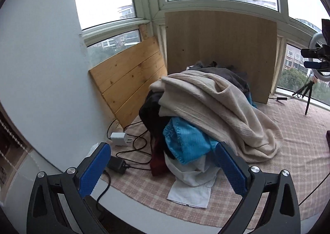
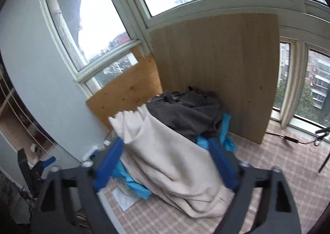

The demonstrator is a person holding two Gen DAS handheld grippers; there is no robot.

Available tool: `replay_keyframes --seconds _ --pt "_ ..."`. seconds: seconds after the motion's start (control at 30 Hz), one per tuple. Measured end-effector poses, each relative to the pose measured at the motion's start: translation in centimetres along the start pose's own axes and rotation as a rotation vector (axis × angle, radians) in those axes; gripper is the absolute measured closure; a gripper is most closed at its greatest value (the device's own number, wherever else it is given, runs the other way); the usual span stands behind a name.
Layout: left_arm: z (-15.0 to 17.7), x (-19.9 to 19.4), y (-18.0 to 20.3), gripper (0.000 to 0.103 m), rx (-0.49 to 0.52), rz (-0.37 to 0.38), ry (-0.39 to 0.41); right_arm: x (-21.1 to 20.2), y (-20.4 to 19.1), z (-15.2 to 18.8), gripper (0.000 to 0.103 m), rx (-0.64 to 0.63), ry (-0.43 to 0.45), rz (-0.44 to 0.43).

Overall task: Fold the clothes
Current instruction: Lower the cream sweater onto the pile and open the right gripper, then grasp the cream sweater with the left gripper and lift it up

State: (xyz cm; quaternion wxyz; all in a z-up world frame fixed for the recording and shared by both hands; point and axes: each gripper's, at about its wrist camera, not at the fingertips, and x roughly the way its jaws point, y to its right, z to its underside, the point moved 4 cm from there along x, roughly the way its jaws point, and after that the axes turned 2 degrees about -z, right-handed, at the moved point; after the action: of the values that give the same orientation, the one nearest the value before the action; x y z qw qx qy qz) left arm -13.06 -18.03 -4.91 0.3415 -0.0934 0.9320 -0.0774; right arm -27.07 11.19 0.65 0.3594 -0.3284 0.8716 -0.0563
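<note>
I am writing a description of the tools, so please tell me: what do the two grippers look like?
Both look alike. The left gripper has two flat blue fingers with a fine ribbed texture, mounted on black angular linkage arms with silver round pivot bolts. The right gripper shows the same parts, blurred. No markings or sleeves are visible.

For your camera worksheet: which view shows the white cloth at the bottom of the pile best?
The left wrist view: the white cloth spreads out unobstructed and sharp on the mat. The right wrist view shows only a blurred corner behind the finger.

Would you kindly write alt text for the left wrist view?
A pile of clothes, a beige sweater on top, sits on a checked mat before wooden boards. The left gripper is open and empty, its blue fingers framing the pile.
</note>
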Motion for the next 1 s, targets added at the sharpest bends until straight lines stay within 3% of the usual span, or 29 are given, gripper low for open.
replay_keyframes --seconds 0.13,0.3,0.4,0.43,0.47,0.5,0.53,0.57,0.7,0.83,0.93,0.97,1.0 --pt "-4.0 5.0 6.8 0.001 0.273 0.013 0.029 0.9 3.2 6.6 0.003 0.036 -0.065 0.106" --pt "-7.5 12.0 12.2 0.001 0.527 -0.077 0.061 2.1 9.2 14.9 0.003 0.225 -0.119 0.190" --pt "-8.0 13.2 12.3 0.004 0.518 -0.008 0.021 3.2 11.9 18.4 0.003 0.346 -0.134 0.208" --pt "-8.2 13.4 12.2 0.023 0.512 0.018 0.007 3.6 12.9 19.6 0.003 0.387 -0.139 0.214" --pt "-8.3 13.7 12.2 0.065 0.505 0.043 -0.006 4.1 13.5 20.4 0.003 0.424 -0.140 0.214" --pt "-8.5 14.0 12.2 0.076 0.499 0.069 -0.020 4.7 13.9 20.9 0.003 0.459 -0.137 0.207" --pt "-8.7 14.3 12.2 0.079 0.492 0.095 -0.034 5.3 14.2 21.4 0.003 0.493 -0.133 0.199" --pt "-8.8 14.6 12.1 0.089 0.485 0.120 -0.047 6.0 14.5 21.7 0.003 0.524 -0.131 0.192" --pt "-9.5 15.6 12.0 0.091 0.457 0.223 -0.102 9.5 14.4 21.5 0.003 0.572 -0.143 0.175" --pt "-11.7 13.2 10.8 0.092 0.427 0.285 -0.085 13.4 13.5 20.3 0.003 0.560 -0.174 0.149" --pt "-13.9 11.9 10.0 0.092 0.402 0.314 -0.069 15.5 12.4 19.5 0.003 0.561 -0.147 0.075" --pt "-14.7 11.5 9.8 0.093 0.397 0.310 -0.060 15.9 11.9 19.1 0.005 0.557 -0.133 0.049" --pt "-15.6 11.0 9.5 0.093 0.376 0.325 -0.055 16.0 11.3 18.6 0.025 0.549 -0.115 0.021"
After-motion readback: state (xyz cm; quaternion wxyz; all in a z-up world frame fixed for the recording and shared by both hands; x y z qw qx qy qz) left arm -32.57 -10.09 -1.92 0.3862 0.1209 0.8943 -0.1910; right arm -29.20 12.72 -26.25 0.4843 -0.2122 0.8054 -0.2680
